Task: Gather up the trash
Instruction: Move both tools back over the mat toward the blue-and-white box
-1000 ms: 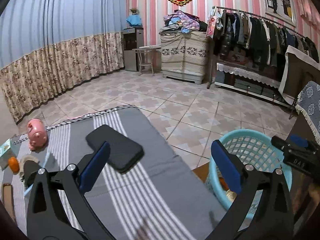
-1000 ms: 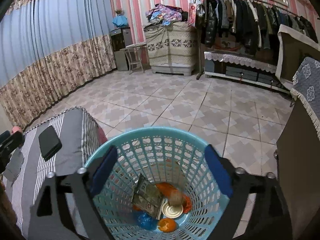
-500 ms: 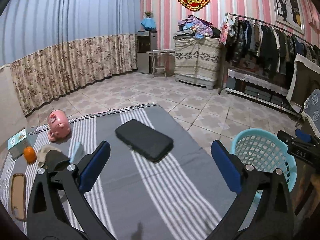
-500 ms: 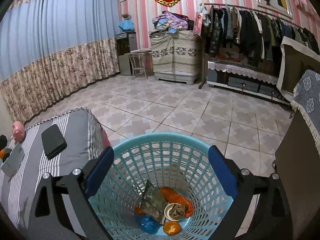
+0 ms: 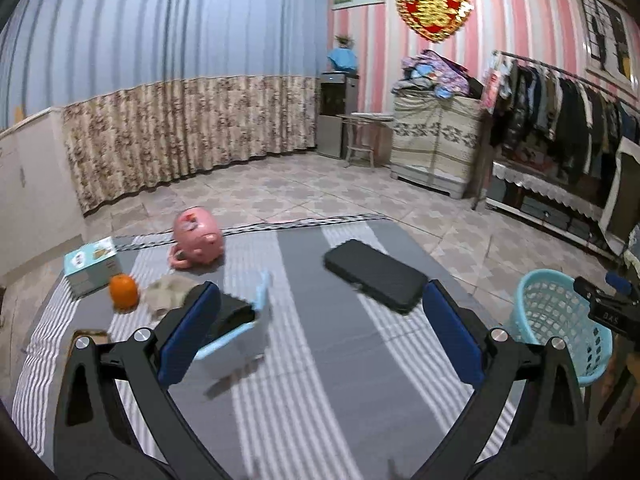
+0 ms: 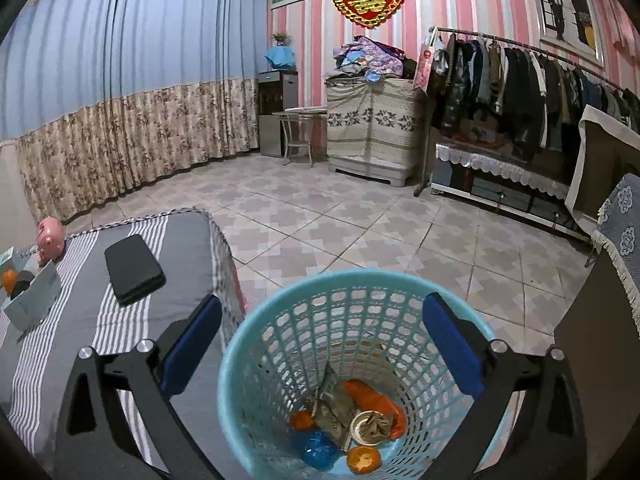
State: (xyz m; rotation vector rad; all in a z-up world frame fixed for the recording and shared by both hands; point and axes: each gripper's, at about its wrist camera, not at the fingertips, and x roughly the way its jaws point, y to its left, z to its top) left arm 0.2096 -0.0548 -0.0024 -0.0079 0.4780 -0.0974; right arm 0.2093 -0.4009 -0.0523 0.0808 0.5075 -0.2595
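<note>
My left gripper (image 5: 320, 292) is open and empty over a grey striped tablecloth (image 5: 320, 380). Ahead of it on the left lie an orange (image 5: 123, 293), a crumpled paper (image 5: 166, 294) and an open light-blue box (image 5: 244, 330). My right gripper (image 6: 320, 312) hovers over a turquoise trash basket (image 6: 352, 275); its jaws are opening wide with nothing between the pads. In the basket lie an orange wrapper (image 6: 372, 398), a round can lid (image 6: 370, 426), a blue bag (image 6: 318, 448) and an orange piece (image 6: 363, 459). The basket (image 5: 560, 320) stands off the table's right edge.
A black flat case (image 5: 376, 276), a pink piggy bank (image 5: 198, 238) and a teal carton (image 5: 91, 266) also sit on the table. Tiled floor lies beyond, with a clothes rack (image 6: 520, 80) and a covered cabinet (image 6: 372, 128) at the far wall. Dark furniture (image 6: 592, 360) stands right of the basket.
The left wrist view has swung left across the table, bringing the orange, paper and blue box into view. The right gripper's jaws have widened and it has shifted slightly over the basket.
</note>
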